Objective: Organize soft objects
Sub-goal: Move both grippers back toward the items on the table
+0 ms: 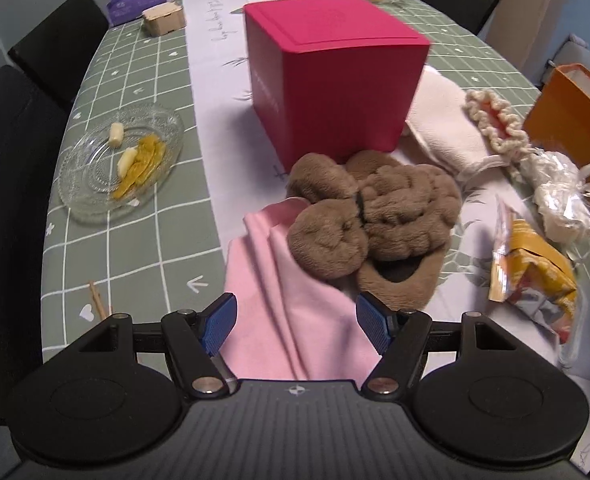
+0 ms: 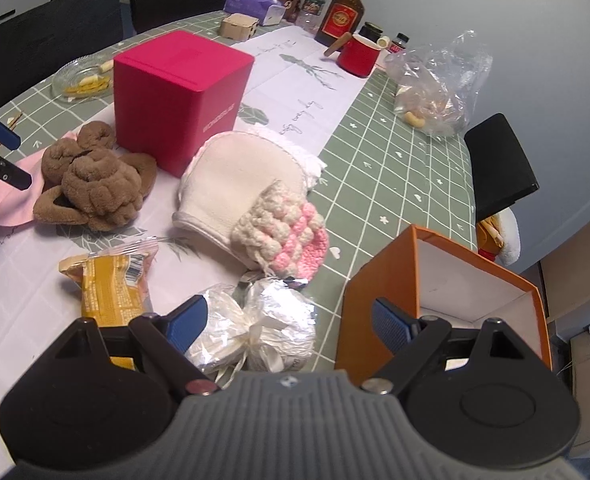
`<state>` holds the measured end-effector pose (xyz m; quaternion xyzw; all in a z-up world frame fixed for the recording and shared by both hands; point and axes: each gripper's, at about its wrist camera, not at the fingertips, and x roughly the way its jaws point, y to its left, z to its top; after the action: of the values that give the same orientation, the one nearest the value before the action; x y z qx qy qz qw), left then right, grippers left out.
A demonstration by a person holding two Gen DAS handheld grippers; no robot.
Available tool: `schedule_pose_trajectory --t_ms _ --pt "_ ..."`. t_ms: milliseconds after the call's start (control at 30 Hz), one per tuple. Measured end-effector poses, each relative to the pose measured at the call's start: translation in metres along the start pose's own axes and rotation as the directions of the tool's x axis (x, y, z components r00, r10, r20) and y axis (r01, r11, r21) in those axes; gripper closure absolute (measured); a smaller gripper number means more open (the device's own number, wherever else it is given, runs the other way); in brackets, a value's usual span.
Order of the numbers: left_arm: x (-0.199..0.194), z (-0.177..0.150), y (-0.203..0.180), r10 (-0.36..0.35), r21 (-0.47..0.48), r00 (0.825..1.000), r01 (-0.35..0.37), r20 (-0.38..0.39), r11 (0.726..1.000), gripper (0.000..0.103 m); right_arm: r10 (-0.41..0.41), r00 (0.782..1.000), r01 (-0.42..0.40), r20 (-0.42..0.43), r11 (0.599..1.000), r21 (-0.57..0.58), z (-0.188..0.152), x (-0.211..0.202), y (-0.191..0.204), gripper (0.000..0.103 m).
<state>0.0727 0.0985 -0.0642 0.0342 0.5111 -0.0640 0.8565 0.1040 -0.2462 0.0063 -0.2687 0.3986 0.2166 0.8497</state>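
Note:
A brown plush item lies on a pink cloth in front of a red box. My left gripper is open, its jaws on either side of the pink cloth's near end. A cream mitt and a pink-and-cream crocheted piece lie right of the red box. My right gripper is open above a foil-wrapped bundle, beside an open orange box. The brown plush and pink cloth show at left.
A glass dish with food scraps sits at left. A yellow snack packet lies near the foil bundle. Bottles, a red mug, a tissue pack and a plastic bag stand at the far end. Black chairs surround the table.

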Motion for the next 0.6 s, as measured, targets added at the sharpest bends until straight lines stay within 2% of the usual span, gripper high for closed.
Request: schedule_pose_trajectory --t_ms 133,300,367,467,567,600 --pt "0.012 0.000 0.009 0.037 -0.043 0.999 -0.037 -0.001 0.998 0.023 -0.001 1.000 0.000 -0.011 1.000 -0.015 0.002 0.007 0.007 0.016" --pt "0.028 -0.002 0.000 0.083 0.017 0.996 -0.083 -0.023 0.996 0.022 0.000 1.000 0.000 -0.022 1.000 -0.025 0.003 0.016 0.012 0.016" --pt "0.030 -0.003 -0.002 0.086 0.024 0.996 -0.086 -0.011 0.996 0.018 -0.006 1.000 0.005 -0.027 1.000 -0.027 0.002 0.020 0.014 0.015" --pt "0.032 -0.001 -0.003 0.080 0.015 0.997 -0.079 -0.013 0.997 0.018 -0.009 1.000 0.009 -0.026 1.000 -0.028 0.002 0.028 0.015 0.016" --pt "0.032 -0.001 -0.001 0.065 0.005 0.998 -0.065 -0.011 0.998 0.021 -0.003 1.000 0.002 -0.024 1.000 -0.019 0.003 0.036 0.015 0.016" --pt "0.032 -0.001 0.000 0.053 -0.004 0.998 -0.053 -0.013 0.999 0.025 0.001 1.000 -0.001 -0.019 1.000 -0.013 0.003 0.039 0.014 0.015"
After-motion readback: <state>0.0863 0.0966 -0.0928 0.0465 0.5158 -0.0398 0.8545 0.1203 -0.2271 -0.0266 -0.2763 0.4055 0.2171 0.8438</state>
